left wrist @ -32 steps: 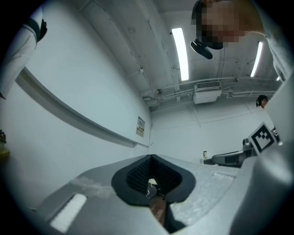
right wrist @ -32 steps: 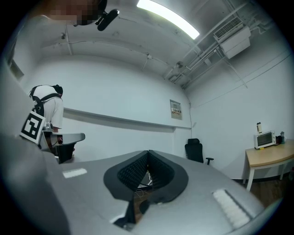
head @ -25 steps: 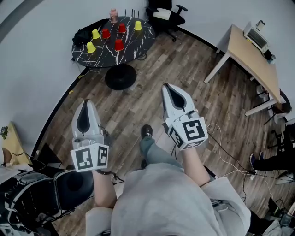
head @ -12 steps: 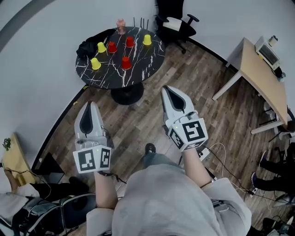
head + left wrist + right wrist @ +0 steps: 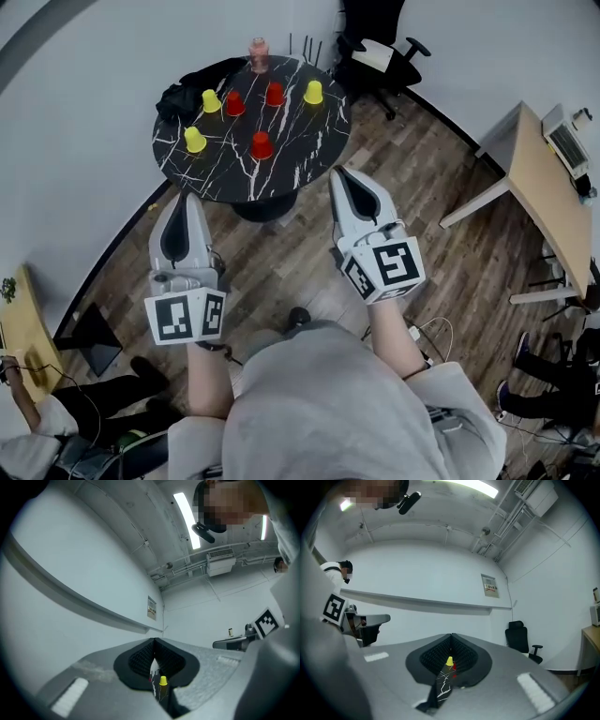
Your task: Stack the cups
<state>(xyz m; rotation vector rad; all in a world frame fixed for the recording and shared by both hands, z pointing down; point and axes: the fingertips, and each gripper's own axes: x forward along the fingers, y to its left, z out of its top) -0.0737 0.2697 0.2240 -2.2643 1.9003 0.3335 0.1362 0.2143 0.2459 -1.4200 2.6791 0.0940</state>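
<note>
Three yellow cups [image 5: 194,140] [image 5: 212,100] [image 5: 313,92] and three red cups [image 5: 262,144] [image 5: 234,103] [image 5: 274,94] stand upside down and apart on a round black marble table [image 5: 220,173]. Both grippers are held out short of the table, above the wooden floor. My left gripper [image 5: 179,199] is shut and empty. My right gripper [image 5: 343,174] is shut and empty too. In the left gripper view the left gripper [image 5: 154,642] shows one yellow cup [image 5: 162,680] through the slit between its jaws. The right gripper [image 5: 451,636] frames a yellow cup [image 5: 449,661] and the table [image 5: 442,687].
A pink bottle [image 5: 258,49] and a black bag [image 5: 176,97] sit at the table's far edge. Behind it stands a black office chair [image 5: 380,54]. A wooden desk [image 5: 548,183] is at the right. People sit low at the left [image 5: 37,427] and right [image 5: 548,398].
The table and cups have come nearer and lower in the head view as the person walks toward them. Both grippers travel along, still shut.
</note>
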